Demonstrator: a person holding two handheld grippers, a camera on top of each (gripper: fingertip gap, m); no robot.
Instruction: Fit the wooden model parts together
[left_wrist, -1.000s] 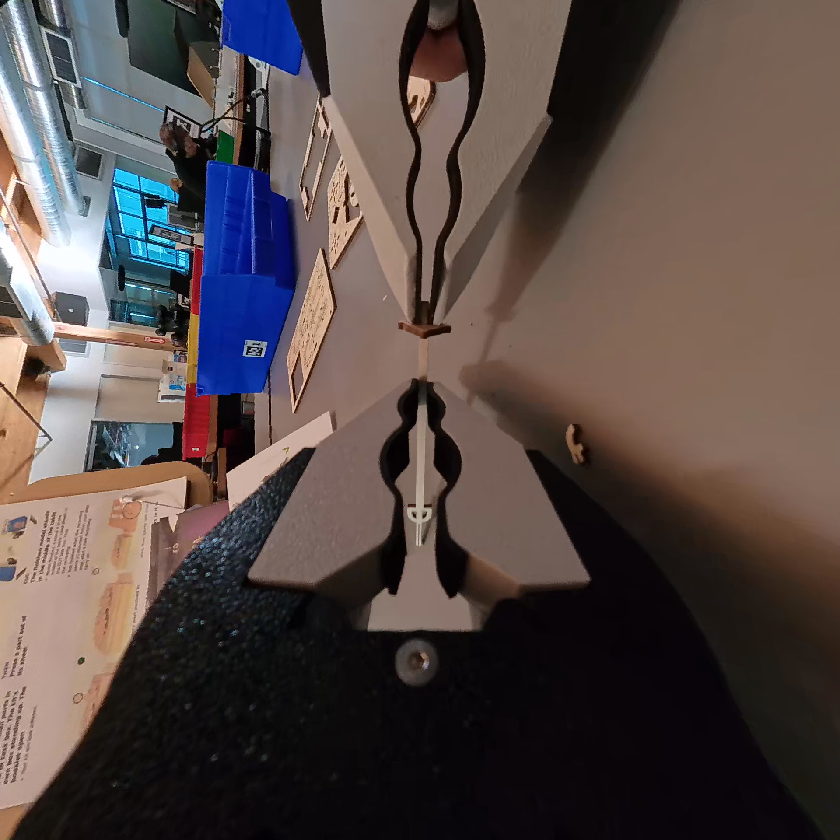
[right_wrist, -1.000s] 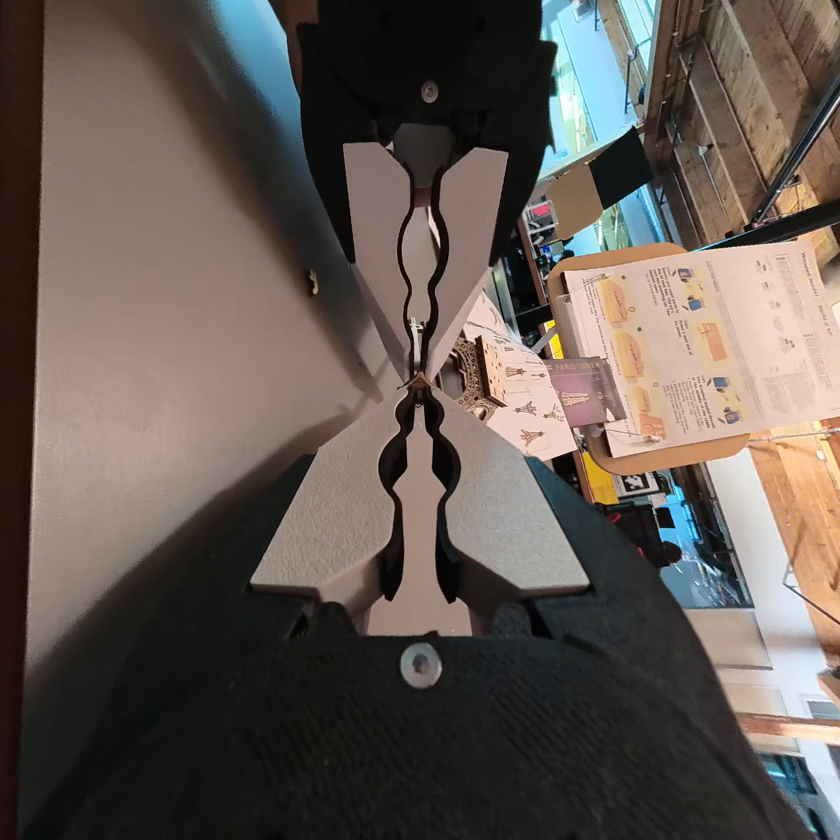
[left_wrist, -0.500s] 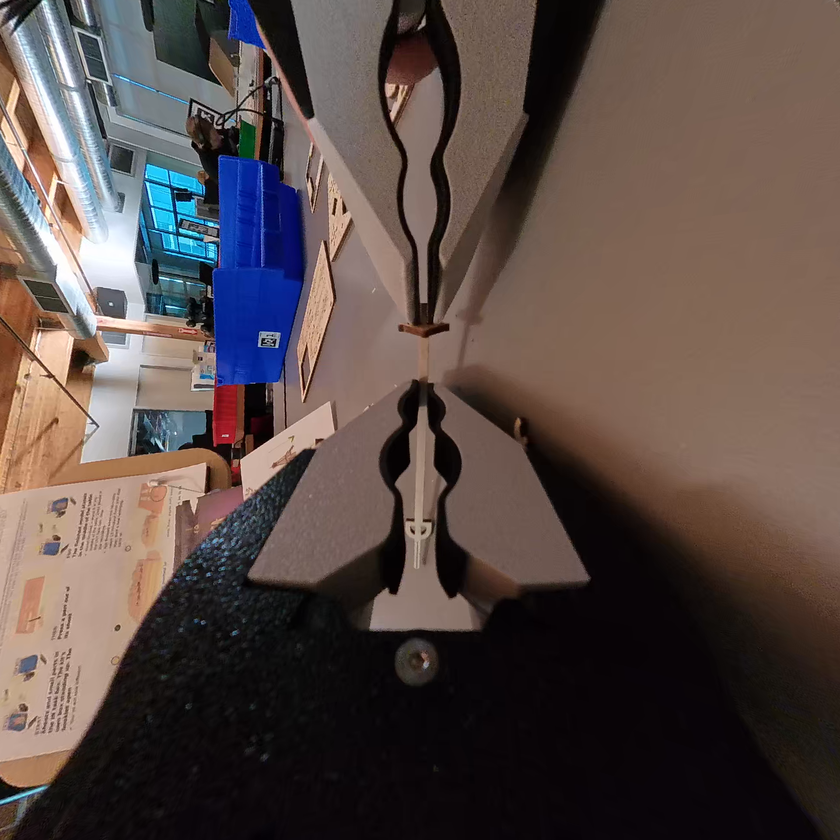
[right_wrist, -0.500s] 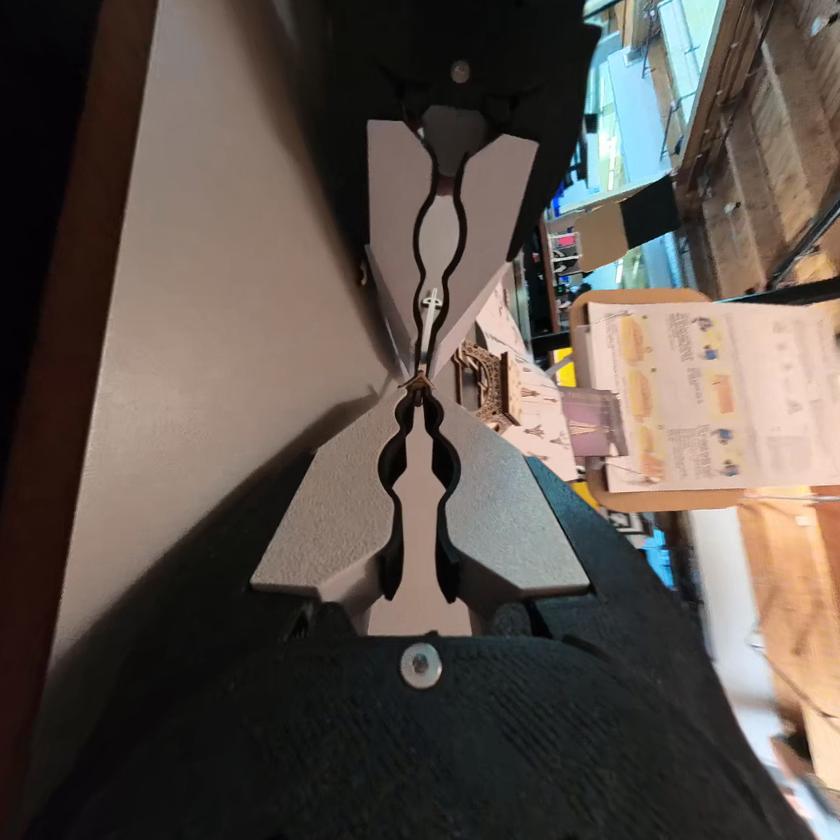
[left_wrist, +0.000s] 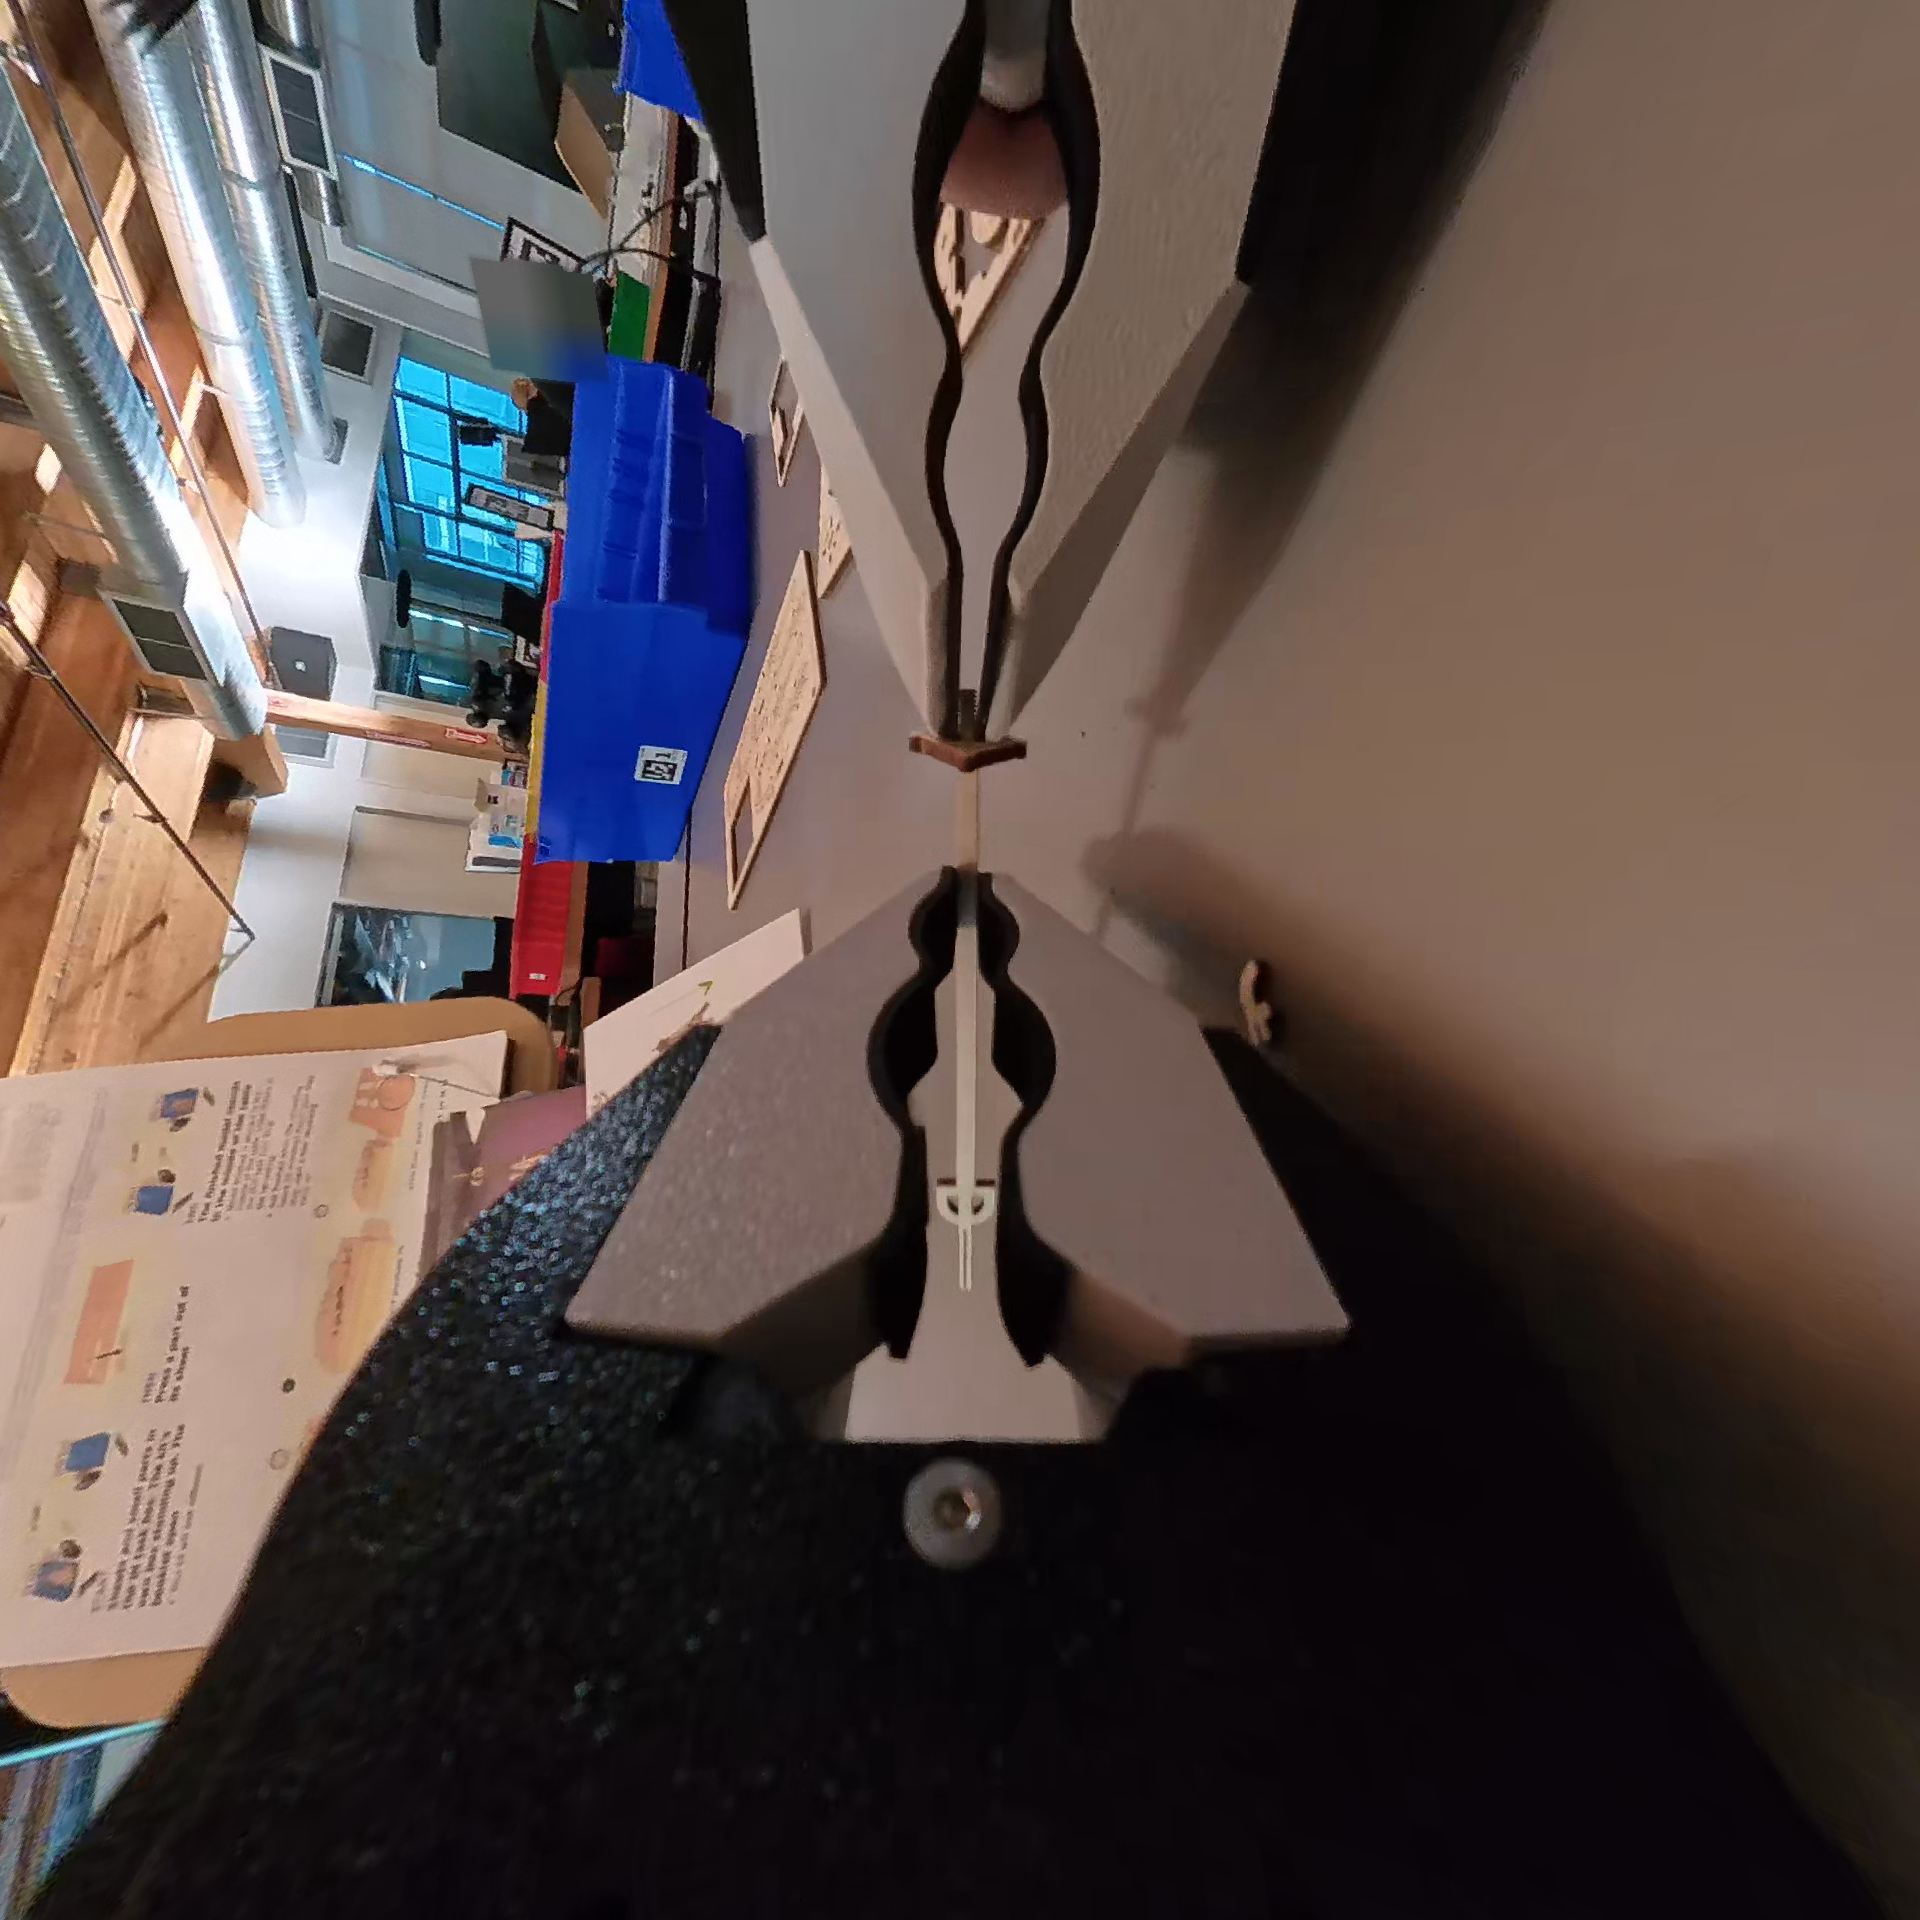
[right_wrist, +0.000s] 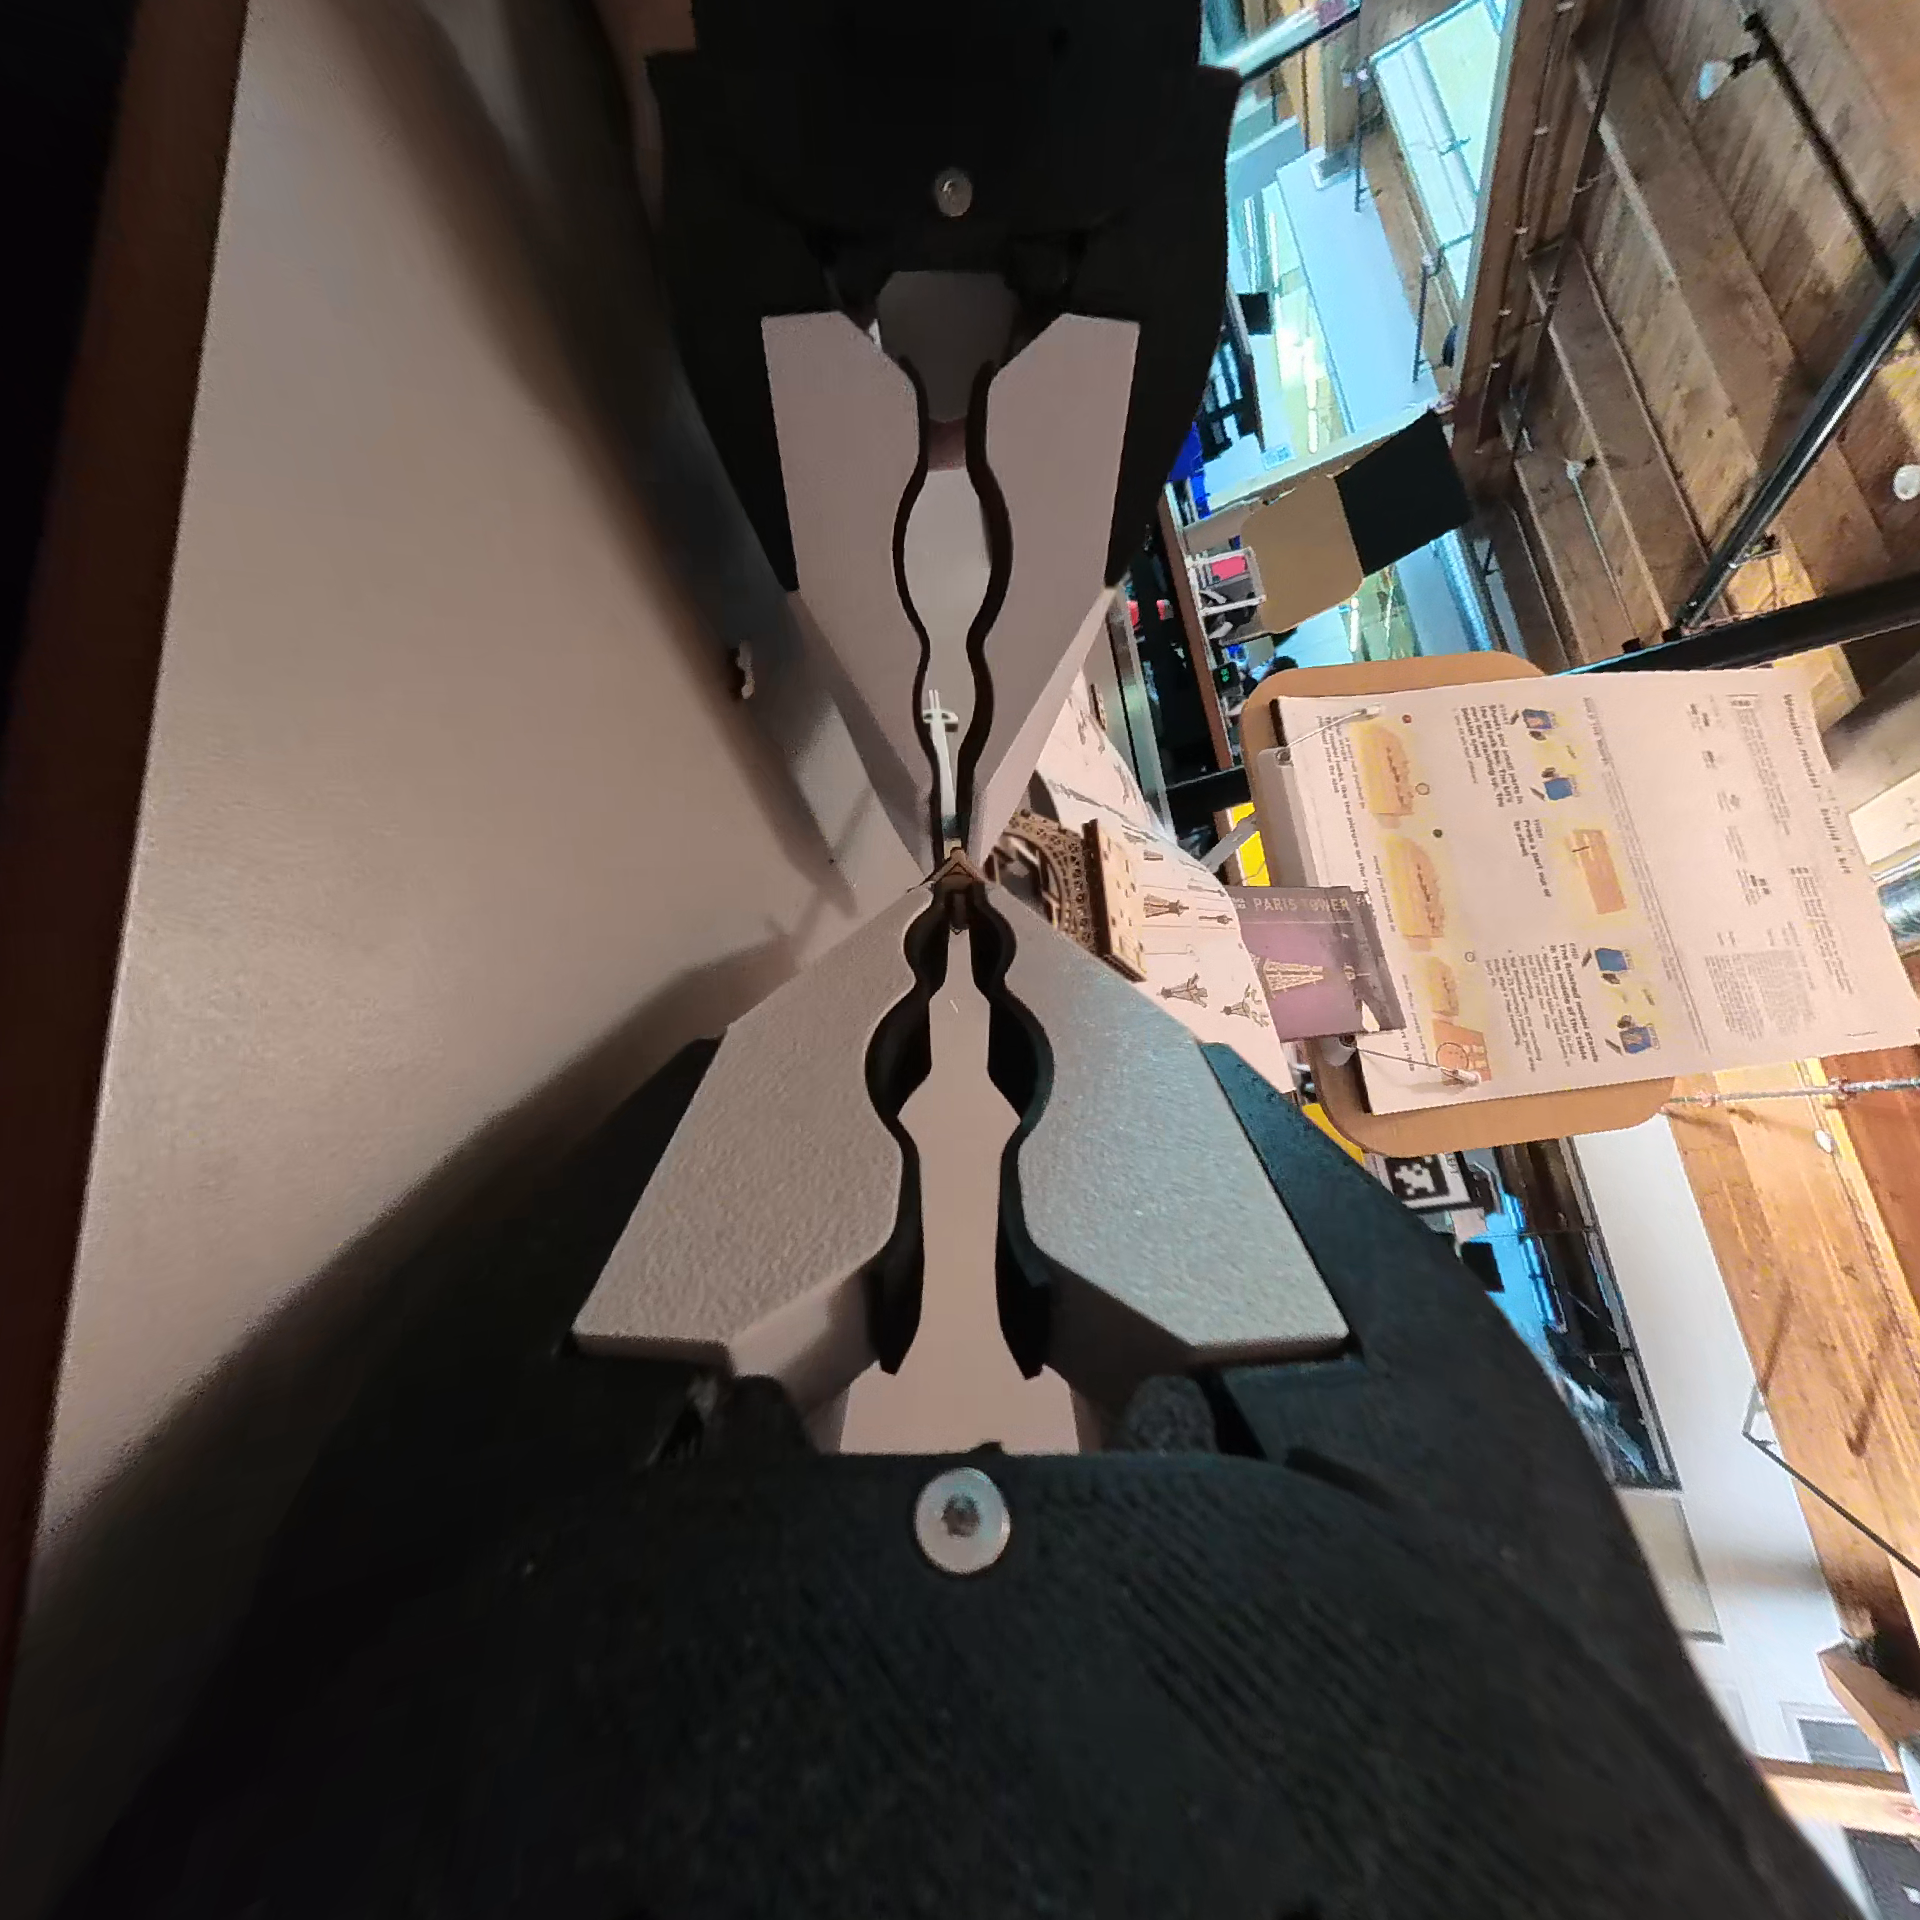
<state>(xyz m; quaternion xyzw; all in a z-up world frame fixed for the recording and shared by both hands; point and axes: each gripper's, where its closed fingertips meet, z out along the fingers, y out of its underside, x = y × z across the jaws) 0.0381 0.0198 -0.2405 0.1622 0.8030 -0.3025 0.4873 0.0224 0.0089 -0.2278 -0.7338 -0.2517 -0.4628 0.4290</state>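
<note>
Behind right hand-held gripper, only its view shows tower model

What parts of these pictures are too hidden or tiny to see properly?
- Left wrist view: the thin pale wooden stick sits between the left hand-held gripper fingers, which hide how it is clamped.
- Both views: the small brown wooden piece is edge-on and tiny; its joint with the stick is unclear. The right hand-held gripper covers most of it.
- Left wrist view: a little loose wooden bit on the table is partly behind the gripper.
</note>
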